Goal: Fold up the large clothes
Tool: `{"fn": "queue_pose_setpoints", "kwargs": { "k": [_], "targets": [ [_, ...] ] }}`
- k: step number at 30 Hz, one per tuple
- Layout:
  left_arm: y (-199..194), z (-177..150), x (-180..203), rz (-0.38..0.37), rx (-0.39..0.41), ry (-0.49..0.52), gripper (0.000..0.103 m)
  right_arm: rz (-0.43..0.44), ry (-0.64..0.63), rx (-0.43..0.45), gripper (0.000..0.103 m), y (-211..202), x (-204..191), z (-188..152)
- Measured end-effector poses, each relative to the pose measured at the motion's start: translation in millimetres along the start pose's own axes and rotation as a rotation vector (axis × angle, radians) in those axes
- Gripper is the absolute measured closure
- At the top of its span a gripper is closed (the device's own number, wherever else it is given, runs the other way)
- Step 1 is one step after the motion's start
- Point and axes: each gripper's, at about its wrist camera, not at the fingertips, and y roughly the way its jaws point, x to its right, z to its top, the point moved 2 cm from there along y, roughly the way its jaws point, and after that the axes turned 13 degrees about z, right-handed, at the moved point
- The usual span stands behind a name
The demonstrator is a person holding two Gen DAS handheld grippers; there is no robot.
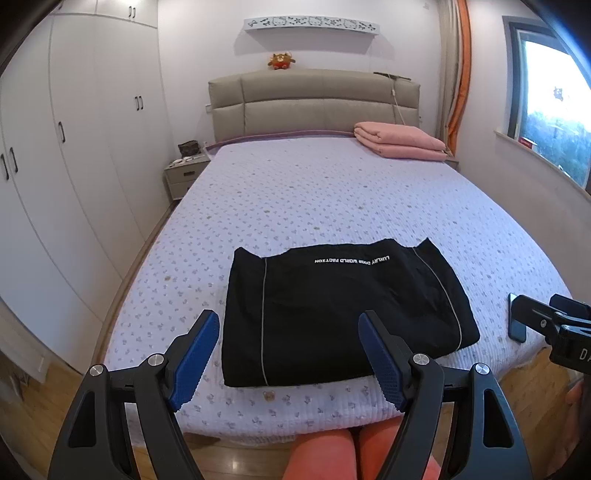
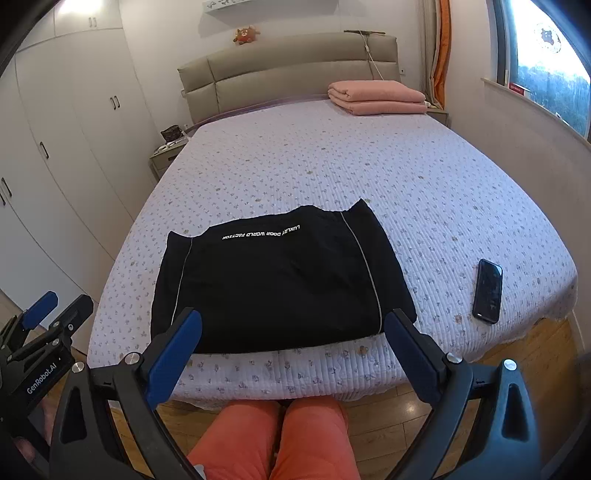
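The black garment (image 1: 340, 310) lies folded into a flat rectangle near the bed's (image 1: 332, 192) foot, white lettering and thin pale piping showing. The left gripper (image 1: 288, 354) and right gripper (image 2: 291, 354) hold their jaws spread, empty.

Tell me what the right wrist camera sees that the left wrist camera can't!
Only the right wrist view shows the whole phone lying flat on the bed, and the left gripper seen from the side.

Only the left wrist view shows the full white shelf above the headboard.

Both show the folded black garment near the bed's foot, the pink blanket, the plush toy, open blue-padded jaws holding nothing, and the person's orange-clad legs.
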Motion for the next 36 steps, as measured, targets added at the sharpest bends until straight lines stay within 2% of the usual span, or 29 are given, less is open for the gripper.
{"fn": "queue_pose_setpoints", "kwargs": {
  "k": [27, 35, 36],
  "targets": [
    [8, -4, -4, 0.022, -0.026, -0.011, 0.024, 0.012, -0.002, -0.042, 0.003, 11, -6, -4],
    [1, -1, -5, 0.063, 0.042, -0.002, 0.024, 0.011, -0.006, -0.038, 0.003, 10, -6, -3],
    [1, 0, -5, 0.05, 0.04, -0.004, 0.024, 0.01, -0.007, -0.037, 0.003, 9, -6, -3]
  ]
}}
